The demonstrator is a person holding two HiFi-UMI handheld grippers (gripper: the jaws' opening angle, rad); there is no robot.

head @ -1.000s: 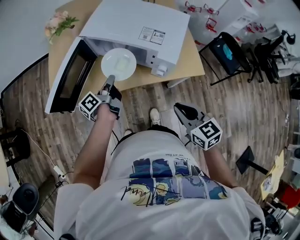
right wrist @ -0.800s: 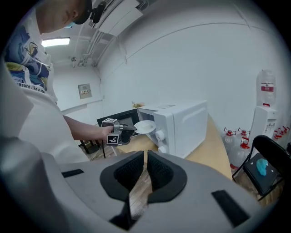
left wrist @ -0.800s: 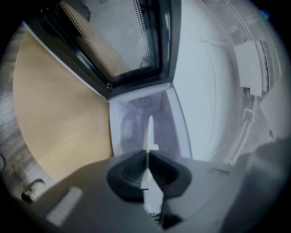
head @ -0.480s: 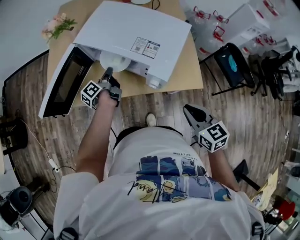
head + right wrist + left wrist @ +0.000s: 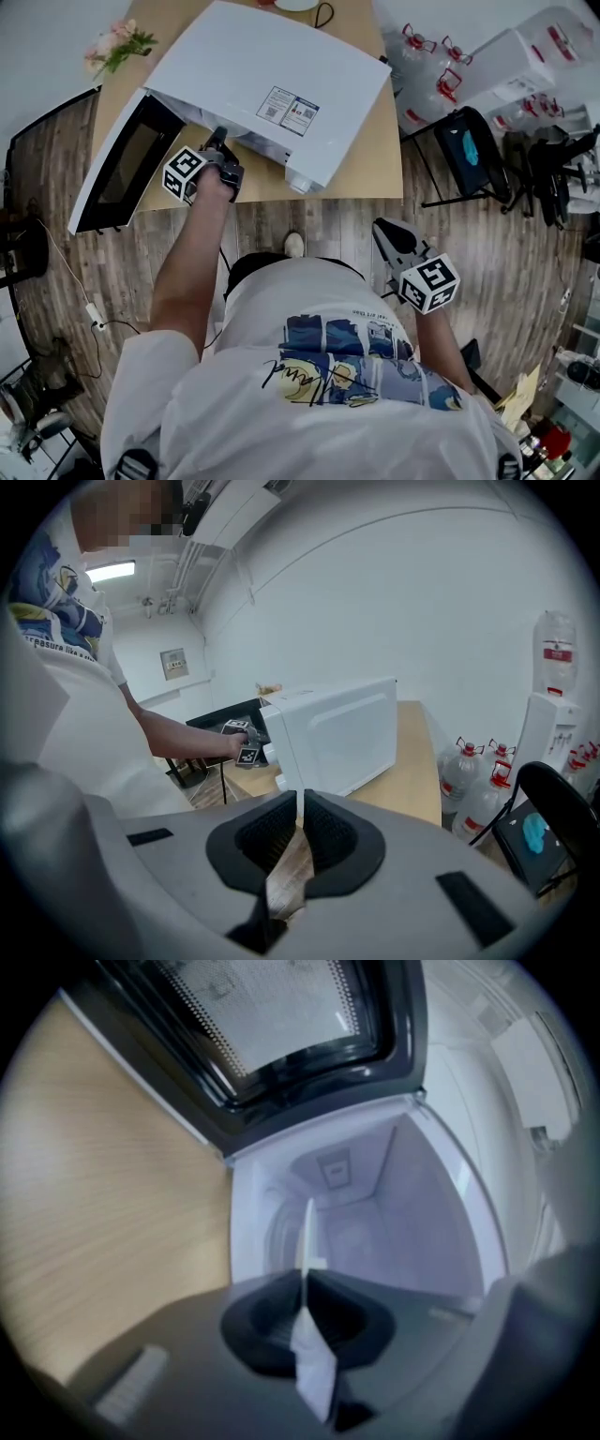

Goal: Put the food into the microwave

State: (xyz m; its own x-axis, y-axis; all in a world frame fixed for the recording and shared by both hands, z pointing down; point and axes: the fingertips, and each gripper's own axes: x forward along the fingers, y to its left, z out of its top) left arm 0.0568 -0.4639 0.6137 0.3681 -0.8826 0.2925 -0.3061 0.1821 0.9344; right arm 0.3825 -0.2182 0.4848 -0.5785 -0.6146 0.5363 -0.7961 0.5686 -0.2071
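Observation:
A white microwave stands on the wooden table with its black-framed door swung open to the left. My left gripper reaches into the door opening. It is shut on the rim of a white plate, seen edge-on and poking into the pale cavity. From the head view the plate is hidden under the microwave's top. Whether food lies on it I cannot tell. My right gripper hangs low over the floor at the person's right side, shut on nothing, pointing at the microwave's side.
A bunch of flowers lies at the table's far left corner. To the right of the table stand a black chair, several water bottles and a white dispenser. A cable trails over the wooden floor at left.
My left gripper has carried the plate forward from in front of the open door into the cavity, so the plate is now hidden in the head view. The right gripper drifted slightly.

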